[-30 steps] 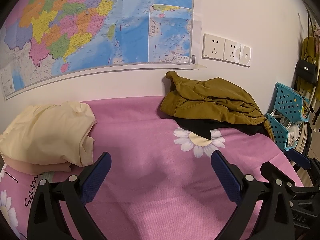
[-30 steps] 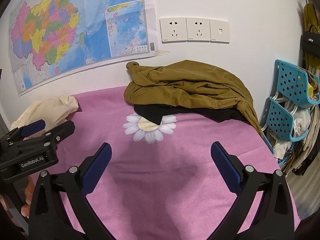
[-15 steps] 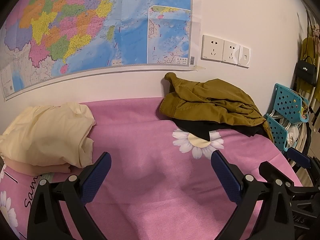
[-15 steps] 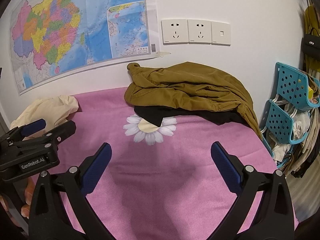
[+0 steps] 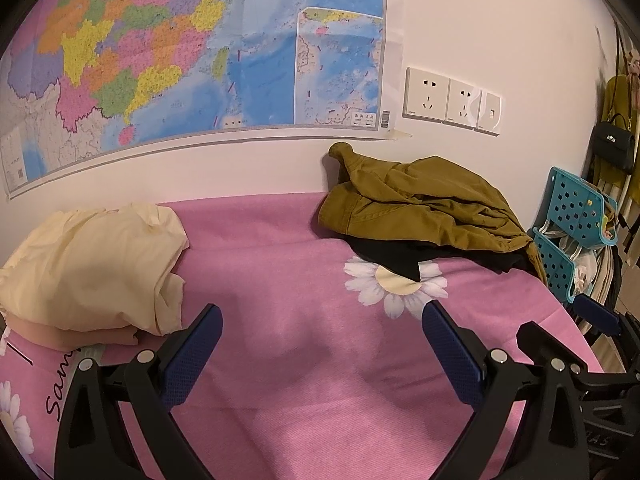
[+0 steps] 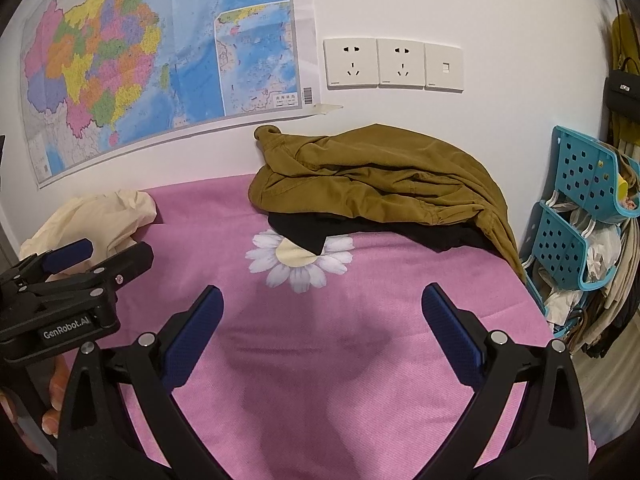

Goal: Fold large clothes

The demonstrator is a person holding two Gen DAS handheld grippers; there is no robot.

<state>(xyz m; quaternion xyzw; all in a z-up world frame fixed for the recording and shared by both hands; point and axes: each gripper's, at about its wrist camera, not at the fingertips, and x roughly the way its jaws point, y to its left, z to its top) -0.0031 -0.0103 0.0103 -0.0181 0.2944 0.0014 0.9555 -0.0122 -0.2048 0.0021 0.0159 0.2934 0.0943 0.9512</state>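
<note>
An olive-brown garment lies crumpled against the wall at the back right of the pink bed cover, on top of a black garment. A folded cream cloth rests at the back left on a tan piece. My left gripper hovers open over bare cover, well short of the clothes. My right gripper is open too, nothing between its blue pads, facing the olive pile.
A map and wall sockets hang behind the bed. A blue perforated rack stuffed with bags stands past the bed's right edge. A black handbag hangs on the right wall. A hand holds the left gripper's handle.
Both cameras have pulled back and down slightly, so the clothes sit a little lower and farther. Nothing was taken hold of; both grippers stay open.
</note>
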